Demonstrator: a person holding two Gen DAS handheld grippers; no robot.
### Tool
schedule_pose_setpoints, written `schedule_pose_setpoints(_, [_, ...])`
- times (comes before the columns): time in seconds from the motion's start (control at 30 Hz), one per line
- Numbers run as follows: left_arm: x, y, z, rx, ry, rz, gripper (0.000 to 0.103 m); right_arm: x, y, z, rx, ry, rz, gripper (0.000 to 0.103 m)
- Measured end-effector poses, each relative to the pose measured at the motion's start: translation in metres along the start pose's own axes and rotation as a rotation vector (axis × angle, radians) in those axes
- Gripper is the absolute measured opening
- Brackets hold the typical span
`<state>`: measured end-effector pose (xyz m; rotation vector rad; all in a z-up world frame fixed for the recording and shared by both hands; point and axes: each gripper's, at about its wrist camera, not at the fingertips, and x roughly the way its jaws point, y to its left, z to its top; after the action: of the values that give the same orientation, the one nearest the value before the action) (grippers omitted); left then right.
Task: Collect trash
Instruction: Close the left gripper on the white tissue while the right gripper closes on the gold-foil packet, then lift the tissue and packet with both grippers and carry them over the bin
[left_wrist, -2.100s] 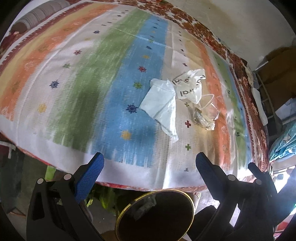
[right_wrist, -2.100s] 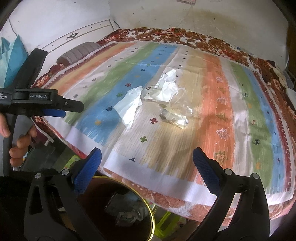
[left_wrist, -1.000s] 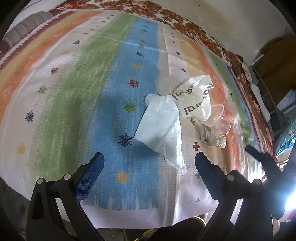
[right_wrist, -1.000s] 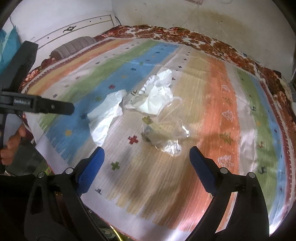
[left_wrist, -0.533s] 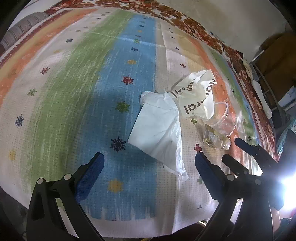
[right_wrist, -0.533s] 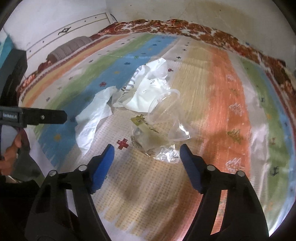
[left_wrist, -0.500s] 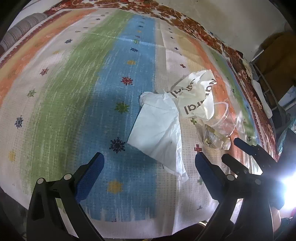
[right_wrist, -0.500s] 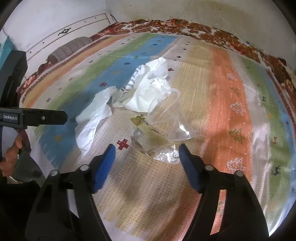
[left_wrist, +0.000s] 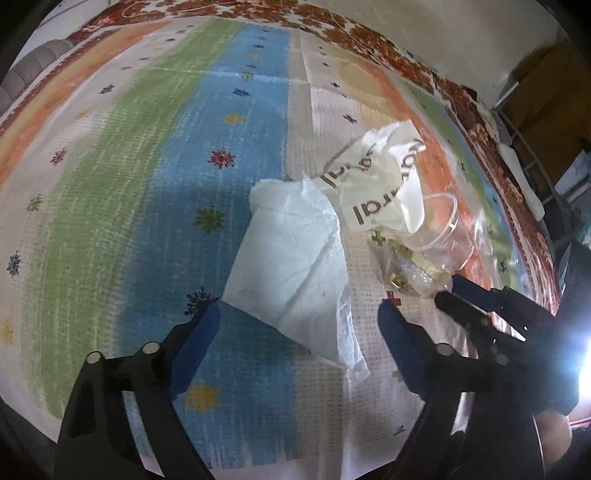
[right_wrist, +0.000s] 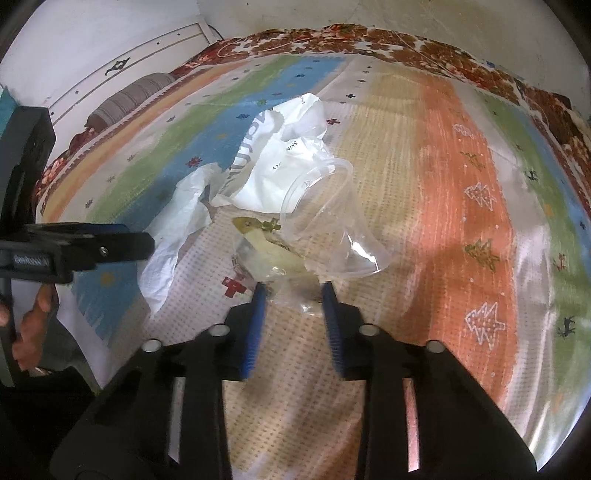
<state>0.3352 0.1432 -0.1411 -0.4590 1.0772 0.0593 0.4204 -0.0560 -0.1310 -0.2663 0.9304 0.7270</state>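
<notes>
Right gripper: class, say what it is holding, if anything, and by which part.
The right gripper has its fingers partly closed around the near edge of the crumpled clear wrapper, which lies on the bedspread. A firm grip cannot be confirmed.

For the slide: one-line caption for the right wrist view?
Right tongs half-closed around a crumpled clear wrapper beside a tipped plastic cup on a striped bedspread.

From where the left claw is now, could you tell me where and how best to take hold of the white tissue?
Grip the white tissue at its near pointed tail, coming straight down over it. It lies flat on the striped blanket, so the raised, wrinkled tail probably gives the open left claw more to pinch.
</notes>
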Motion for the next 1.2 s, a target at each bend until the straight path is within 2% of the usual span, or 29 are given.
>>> schedule_pose_setpoints(0.13, [0.003,-0.005,-0.003,0.038,-0.003,0.014,0.078,0.001,0.000,-0.001,0.008,0.009,0.000,0.024])
schedule_pose_setpoints(0.23, [0.007,-0.006,-0.005,0.052,0.015,0.045,0.066,0.003,0.002,-0.003,-0.003,0.015,-0.001,0.019])
schedule_pose_setpoints(0.3, [0.012,-0.005,-0.006,0.053,0.038,0.069,0.043,0.005,0.007,-0.005,-0.021,0.018,-0.011,0.016])
schedule_pose_setpoints(0.33, [0.014,-0.004,-0.006,0.051,0.045,0.079,0.036,0.005,0.009,-0.005,-0.029,0.019,-0.015,0.013])
schedule_pose_setpoints(0.37, [0.014,-0.003,-0.006,0.050,0.042,0.088,0.018,0.005,0.011,-0.006,-0.038,0.021,-0.016,0.013])
schedule_pose_setpoints(0.4, [0.013,-0.002,-0.006,0.047,0.041,0.094,0.007,0.005,0.013,-0.006,-0.044,0.024,-0.017,0.012])
schedule_pose_setpoints(0.63, [-0.020,-0.002,-0.005,0.005,-0.007,0.060,0.003,-0.018,0.028,-0.001,-0.035,0.011,0.002,0.009])
schedule_pose_setpoints(0.87, [-0.052,-0.006,-0.012,0.002,-0.019,0.030,0.002,-0.051,0.037,0.002,0.000,-0.001,-0.003,0.009])
schedule_pose_setpoints(1.2, [-0.085,-0.019,-0.022,-0.040,-0.035,-0.036,0.002,-0.097,0.040,-0.011,0.060,-0.014,0.002,0.009])
